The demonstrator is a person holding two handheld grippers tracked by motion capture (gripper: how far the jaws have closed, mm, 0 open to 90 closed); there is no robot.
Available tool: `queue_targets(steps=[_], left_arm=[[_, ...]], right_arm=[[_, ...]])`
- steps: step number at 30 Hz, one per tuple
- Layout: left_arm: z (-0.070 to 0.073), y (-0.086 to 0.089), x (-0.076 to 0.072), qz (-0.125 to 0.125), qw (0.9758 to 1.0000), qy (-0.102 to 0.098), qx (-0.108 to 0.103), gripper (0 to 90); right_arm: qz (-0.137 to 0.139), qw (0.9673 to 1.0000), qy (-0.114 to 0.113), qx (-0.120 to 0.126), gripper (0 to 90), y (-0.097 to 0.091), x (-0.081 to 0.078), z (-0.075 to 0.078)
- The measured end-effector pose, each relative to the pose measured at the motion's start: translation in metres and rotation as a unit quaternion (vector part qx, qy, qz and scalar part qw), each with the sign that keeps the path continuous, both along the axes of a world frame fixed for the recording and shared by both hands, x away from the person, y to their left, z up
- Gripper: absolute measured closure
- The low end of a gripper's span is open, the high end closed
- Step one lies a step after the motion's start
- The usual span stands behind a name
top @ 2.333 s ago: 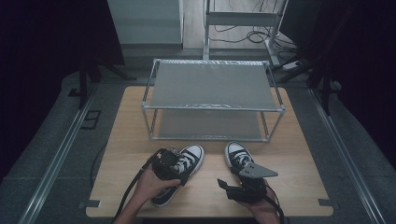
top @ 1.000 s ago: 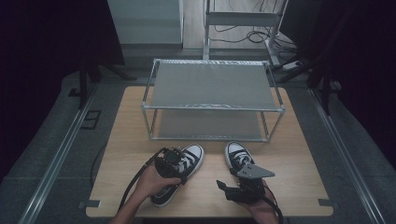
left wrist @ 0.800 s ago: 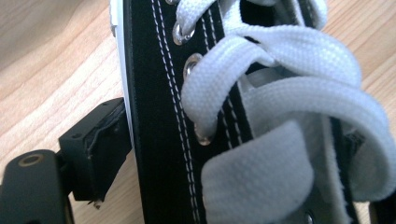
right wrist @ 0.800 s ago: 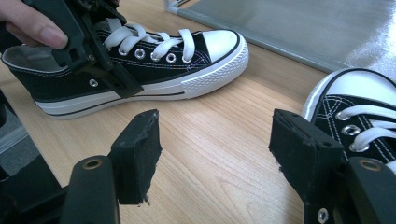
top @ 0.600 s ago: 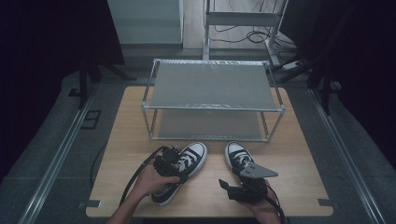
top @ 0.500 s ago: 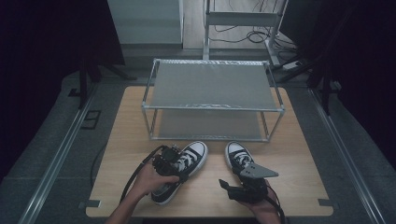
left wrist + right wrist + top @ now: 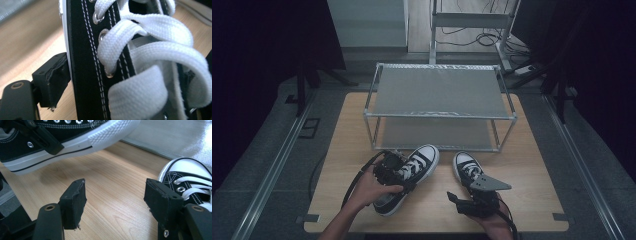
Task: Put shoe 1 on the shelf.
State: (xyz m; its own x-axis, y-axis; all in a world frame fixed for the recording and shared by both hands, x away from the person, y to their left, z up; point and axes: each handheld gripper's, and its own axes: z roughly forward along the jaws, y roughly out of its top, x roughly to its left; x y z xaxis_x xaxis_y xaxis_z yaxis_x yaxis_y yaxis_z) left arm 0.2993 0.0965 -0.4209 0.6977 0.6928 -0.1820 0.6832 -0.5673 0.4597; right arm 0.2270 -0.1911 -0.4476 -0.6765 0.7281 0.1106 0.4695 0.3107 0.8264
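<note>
A black-and-white lace-up sneaker (image 7: 419, 162) hangs tilted above the wooden table (image 7: 532, 170), toe toward the rack. My left gripper (image 7: 401, 174) is shut on its laced side wall, one pad (image 7: 53, 80) pressing the outer canvas. The right gripper view shows this sneaker (image 7: 75, 137) clear of the wood, with a shadow beneath it. The matching second sneaker (image 7: 466, 167) stands on the table to the right. My right gripper (image 7: 463, 193) rests just in front of it, open (image 7: 116, 197), with bare wood between its pads and the second sneaker (image 7: 190, 182) beside its right jaw.
A two-shelf metal rack (image 7: 437, 116) stands at the back of the table, both mesh shelves bare. Cables trail from both grippers toward the front edge. Dark stands and floor rails flank the table.
My left gripper has risen with the sneaker, whose toe now sits higher and closer to the rack. The right gripper and the second sneaker have stayed put.
</note>
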Motion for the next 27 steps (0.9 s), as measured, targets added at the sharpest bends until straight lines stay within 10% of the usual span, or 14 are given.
queue_targets(steps=[27], left_arm=[[0.064, -0.027, 0.016, -0.056, 0.9978, -0.033, -0.014, 14.7]], right_arm=[[-0.004, 1.0, 0.001, 0.004, 33.6, -0.004, 0.001, 0.001]])
